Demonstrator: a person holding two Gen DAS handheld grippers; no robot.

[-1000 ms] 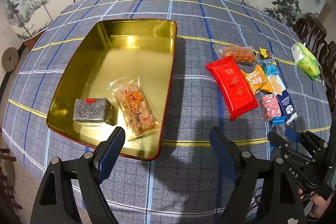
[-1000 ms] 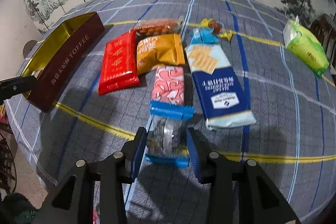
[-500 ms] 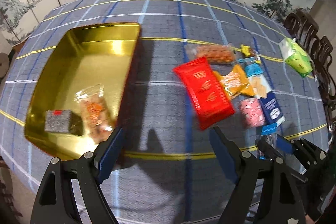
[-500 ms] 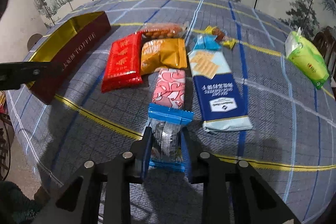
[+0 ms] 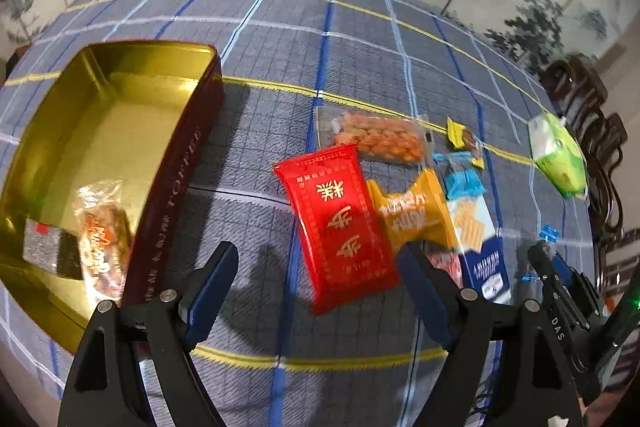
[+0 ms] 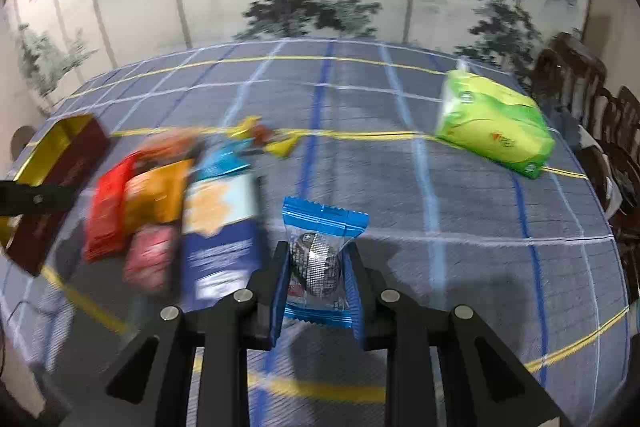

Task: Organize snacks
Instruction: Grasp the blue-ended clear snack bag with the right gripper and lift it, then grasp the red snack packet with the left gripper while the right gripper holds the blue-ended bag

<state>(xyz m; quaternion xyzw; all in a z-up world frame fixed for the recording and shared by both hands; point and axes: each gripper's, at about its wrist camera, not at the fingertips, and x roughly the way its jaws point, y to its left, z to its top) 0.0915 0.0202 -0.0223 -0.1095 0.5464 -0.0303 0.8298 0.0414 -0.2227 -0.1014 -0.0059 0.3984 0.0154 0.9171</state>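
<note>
Snack pkt (image 6: 318, 259), clear w/ blue ends, dark foil-checked sweet inside, pinched by right gripper (image 6: 316, 291)

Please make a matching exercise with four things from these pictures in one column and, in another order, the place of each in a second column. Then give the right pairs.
Things:
1. grey speckled bar
2. blue-edged clear packet
3. red packet
4. green tissue pack

Places:
A. on the cloth, alone, apart from the snack group
B. inside the gold tin
C. between the shut jaws of the right gripper
D. on the cloth, beside the orange packet

Pairs: 1-B, 2-C, 3-D, 4-A
</note>
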